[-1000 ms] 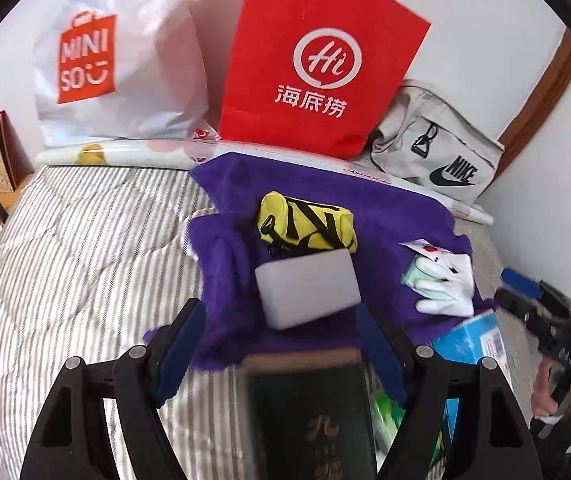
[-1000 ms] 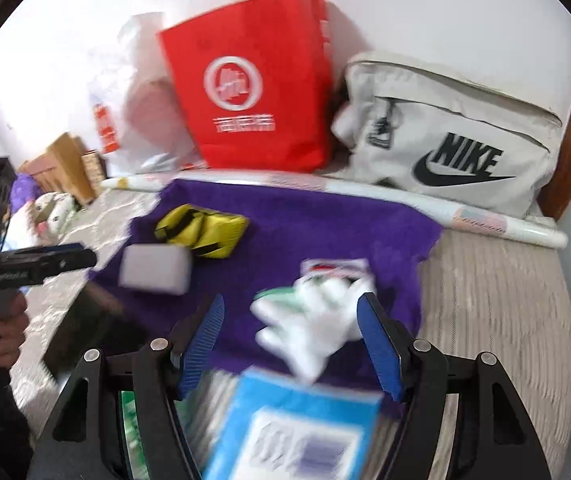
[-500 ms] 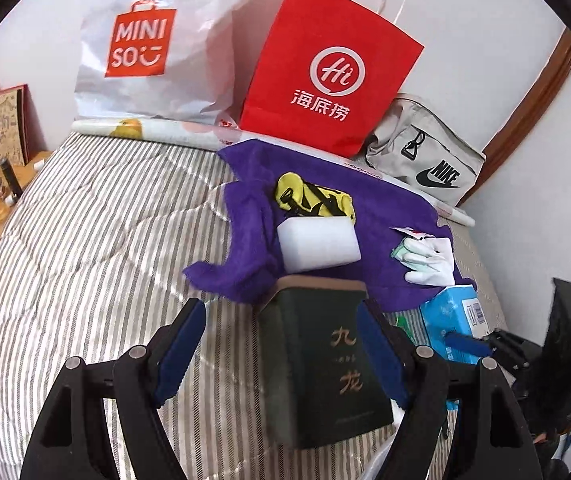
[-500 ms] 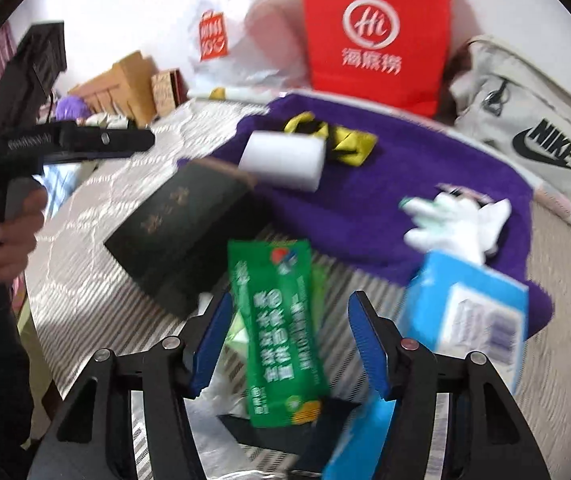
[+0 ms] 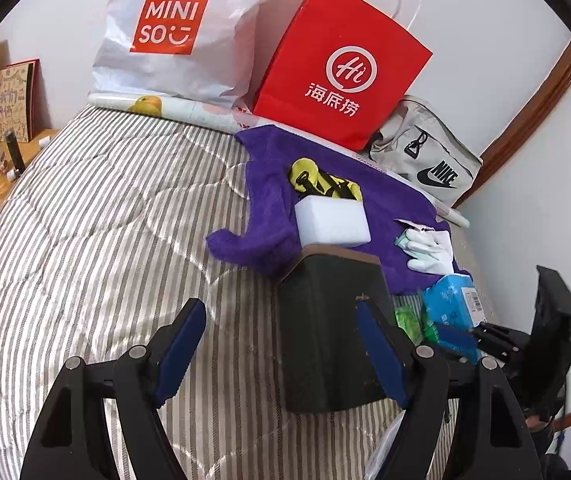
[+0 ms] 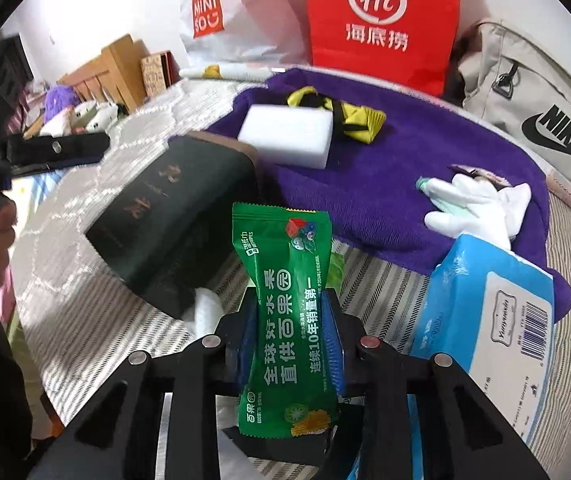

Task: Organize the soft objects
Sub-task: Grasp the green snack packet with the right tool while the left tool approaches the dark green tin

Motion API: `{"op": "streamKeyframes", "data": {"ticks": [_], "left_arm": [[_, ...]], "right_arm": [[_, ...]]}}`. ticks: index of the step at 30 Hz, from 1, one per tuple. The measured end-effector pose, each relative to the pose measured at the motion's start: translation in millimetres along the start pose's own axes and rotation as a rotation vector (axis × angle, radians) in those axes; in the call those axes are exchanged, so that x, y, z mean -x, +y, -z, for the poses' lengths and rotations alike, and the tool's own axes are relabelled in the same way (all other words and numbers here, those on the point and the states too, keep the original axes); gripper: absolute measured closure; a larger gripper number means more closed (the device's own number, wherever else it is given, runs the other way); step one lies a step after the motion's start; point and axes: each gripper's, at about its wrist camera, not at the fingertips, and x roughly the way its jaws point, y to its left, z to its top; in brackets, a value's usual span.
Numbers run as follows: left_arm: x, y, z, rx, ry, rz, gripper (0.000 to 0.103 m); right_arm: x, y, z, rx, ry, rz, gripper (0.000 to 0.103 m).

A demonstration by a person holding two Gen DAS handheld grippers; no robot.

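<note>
Jaws of right gripper (image 6: 291, 320) now clamped on green wipes packet (image 6: 287, 320), previously open.

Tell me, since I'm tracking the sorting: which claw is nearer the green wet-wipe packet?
Right. The right claw is shut on the green wet-wipe packet; the left claw hangs open left of it, beyond the dark box.

Green wipes pack (image 6: 289, 320) is covering the right gripper (image 6: 291, 344) pad faces; dark box (image 5: 327, 332) is hiding behind the left gripper's (image 5: 281, 348) right finger; blue tissue pack (image 6: 493, 320) is running off frame, right of jaws
</note>
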Motion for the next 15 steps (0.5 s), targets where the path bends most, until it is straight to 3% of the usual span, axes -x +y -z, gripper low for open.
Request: {"op": "streamKeyframes", "data": {"ticks": [9,15], "left_arm": [[16,-12,33,-0.014,0.011,0.009,0.027],[22,-31,67,-0.052,0.039,0.006,0.027]], "right_arm": [[45,-1,8,-0.054,-0.101,0.008,0.073],[79,5,44,-0.083,-0.151,0.02,0.073]]}}
